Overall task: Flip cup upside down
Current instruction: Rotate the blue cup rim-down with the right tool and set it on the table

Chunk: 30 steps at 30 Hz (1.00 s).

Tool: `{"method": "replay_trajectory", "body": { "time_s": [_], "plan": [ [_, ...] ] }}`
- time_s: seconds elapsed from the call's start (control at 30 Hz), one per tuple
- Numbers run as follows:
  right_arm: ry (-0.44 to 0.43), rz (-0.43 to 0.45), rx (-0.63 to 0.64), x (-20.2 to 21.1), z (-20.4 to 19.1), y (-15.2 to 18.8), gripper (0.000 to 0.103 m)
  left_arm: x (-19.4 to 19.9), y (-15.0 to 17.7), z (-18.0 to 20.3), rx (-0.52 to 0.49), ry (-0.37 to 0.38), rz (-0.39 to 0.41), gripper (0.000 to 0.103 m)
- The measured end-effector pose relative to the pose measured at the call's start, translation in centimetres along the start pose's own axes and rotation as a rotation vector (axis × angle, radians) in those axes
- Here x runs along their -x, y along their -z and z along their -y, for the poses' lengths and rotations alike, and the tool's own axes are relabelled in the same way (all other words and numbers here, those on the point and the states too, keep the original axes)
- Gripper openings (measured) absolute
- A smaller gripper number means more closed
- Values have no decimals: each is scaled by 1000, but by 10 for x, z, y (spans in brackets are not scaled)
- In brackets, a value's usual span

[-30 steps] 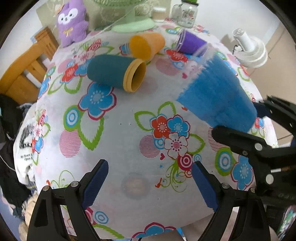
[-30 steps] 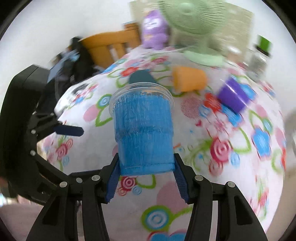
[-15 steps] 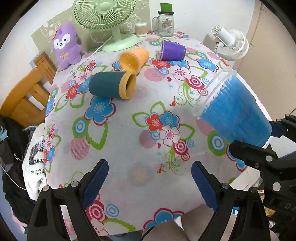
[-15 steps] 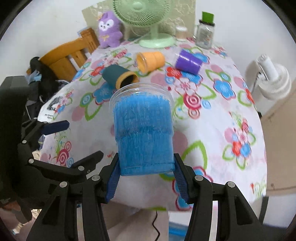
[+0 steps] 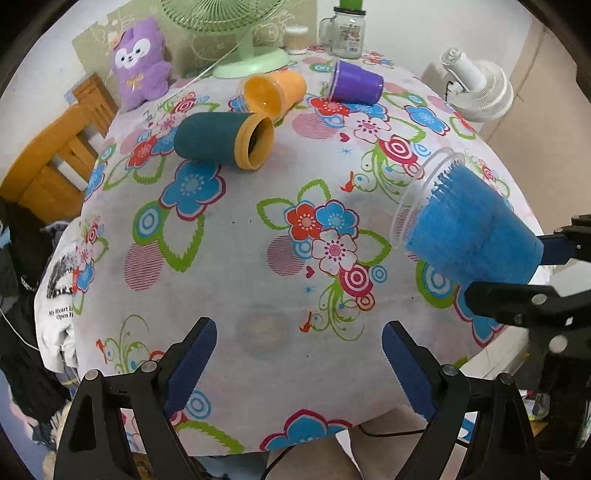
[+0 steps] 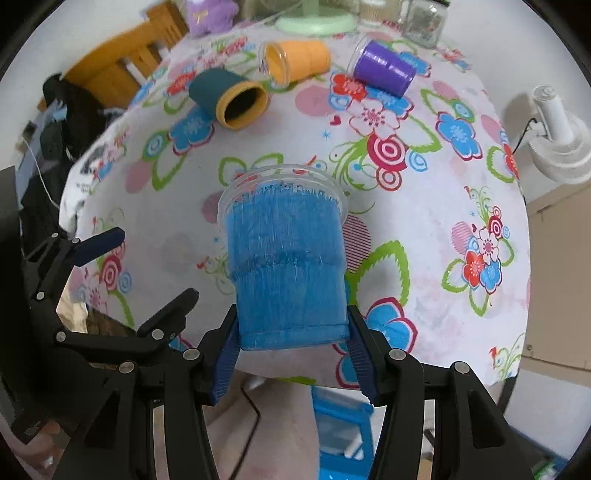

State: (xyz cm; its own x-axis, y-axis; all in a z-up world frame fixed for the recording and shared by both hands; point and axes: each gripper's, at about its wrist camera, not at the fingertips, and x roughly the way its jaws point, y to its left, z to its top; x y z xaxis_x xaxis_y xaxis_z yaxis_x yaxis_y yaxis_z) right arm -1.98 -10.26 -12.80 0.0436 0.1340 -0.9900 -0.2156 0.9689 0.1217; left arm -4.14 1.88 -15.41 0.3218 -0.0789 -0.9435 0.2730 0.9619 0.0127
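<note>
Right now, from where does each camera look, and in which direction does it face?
Left wrist: above the table's near edge, facing the green fan; its open left gripper shows, holding nothing.
Right wrist: at the near edge, looking down along the blue cup clamped in the right gripper.
Shared: blue cup, teal cup, each other's gripper.

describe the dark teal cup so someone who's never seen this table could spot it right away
On the floral tablecloth, look toward the far side, in front of the green fan. The teal cup lies on its side beside an orange cup. Only it has a dark body with a mustard-yellow rim.
</note>
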Motion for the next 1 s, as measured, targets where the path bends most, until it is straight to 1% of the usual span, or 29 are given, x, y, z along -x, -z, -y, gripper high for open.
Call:
{"method": "replay_trajectory", "body": {
  "time_s": [0.1, 0.2, 0.33, 0.4, 0.5, 0.63, 0.7, 0.8, 0.87, 0.93, 0.97, 1.0],
  "plan": [
    [7, -71, 33, -5, 3, -12, 57, -6, -4, -3, 6, -2, 0, 93],
    [17, -165, 64, -14, 4, -24, 57, -10, -7, -7, 13, 5, -3, 93],
    [54, -244, 125, -24, 1, -35, 57, -17, -8, -11, 8, -1, -16, 93],
    [62, -284, 143, -31, -1, -41, 57, -22, -9, -14, 16, 12, -31, 93],
    [90, -322, 173, -39, -6, -49, 57, -28, -10, -18, 35, 32, -50, 93],
    [93, -372, 222, -46, -16, -55, 58, -34, -11, -22, 62, 54, -73, 93],
    [100, -386, 239, -49, -20, -58, 58, -37, -12, -24, 66, 58, -81, 93],
    [89, -411, 243, -52, -24, -63, 58, -39, -14, -28, 77, 63, -87, 93],
    [88, -404, 255, -52, -27, -67, 59, -39, -15, -32, 84, 64, -86, 93],
    [97, -376, 266, -50, -31, -70, 68, -38, -17, -36, 92, 61, -84, 93],
    [102, -353, 265, -47, -32, -72, 79, -38, -17, -38, 97, 60, -83, 93],
    [106, -319, 264, -42, -33, -74, 85, -37, -18, -40, 100, 59, -83, 93]
  ]
}}
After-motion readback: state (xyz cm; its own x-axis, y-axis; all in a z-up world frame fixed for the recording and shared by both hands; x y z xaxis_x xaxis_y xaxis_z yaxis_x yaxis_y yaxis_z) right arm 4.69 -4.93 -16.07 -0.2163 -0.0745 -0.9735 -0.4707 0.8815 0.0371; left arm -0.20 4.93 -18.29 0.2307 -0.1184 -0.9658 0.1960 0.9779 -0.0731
